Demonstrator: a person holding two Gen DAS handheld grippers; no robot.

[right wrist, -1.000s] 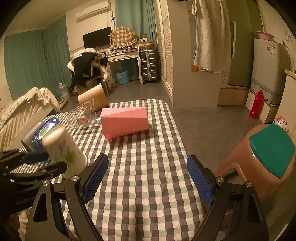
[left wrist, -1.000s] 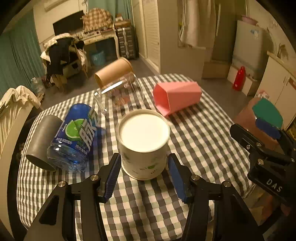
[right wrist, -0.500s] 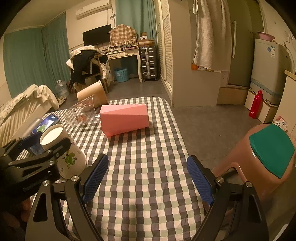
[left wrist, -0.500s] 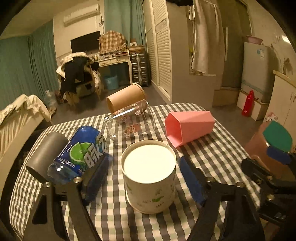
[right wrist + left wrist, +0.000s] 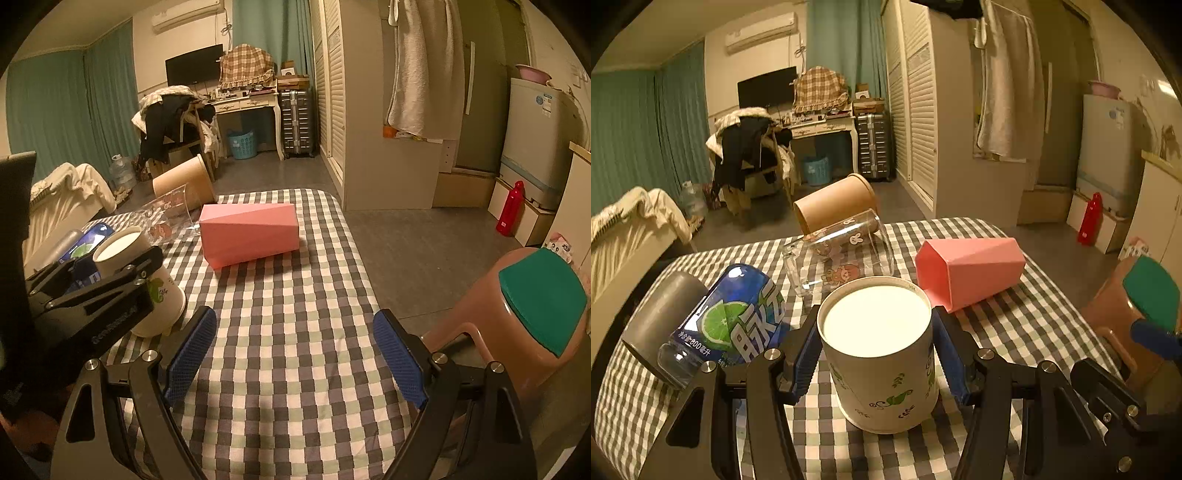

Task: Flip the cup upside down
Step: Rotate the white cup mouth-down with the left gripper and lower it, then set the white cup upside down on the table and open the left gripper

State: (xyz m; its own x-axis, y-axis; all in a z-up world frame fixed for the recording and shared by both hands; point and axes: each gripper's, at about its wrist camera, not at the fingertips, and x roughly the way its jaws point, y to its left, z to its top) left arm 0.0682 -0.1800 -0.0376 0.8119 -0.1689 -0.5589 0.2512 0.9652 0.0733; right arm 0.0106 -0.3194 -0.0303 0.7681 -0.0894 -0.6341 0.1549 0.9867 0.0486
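A white paper cup with green leaf prints stands bottom-up on the checked tablecloth, its flat white base facing up. My left gripper is around it, one blue pad on each side touching or nearly touching its wall. In the right wrist view the cup sits at the left, partly behind the black left gripper body. My right gripper is open and empty over the cloth near the table's right front.
On the table lie a pink faceted cup, a clear glass, a brown paper cup, a blue bottle and a grey cup. A brown stool with a green top stands beside the table.
My left gripper has moved forward and lower, from short of the cup to around it, and its jaws have narrowed onto the cup's sides. The right gripper has stayed in place.
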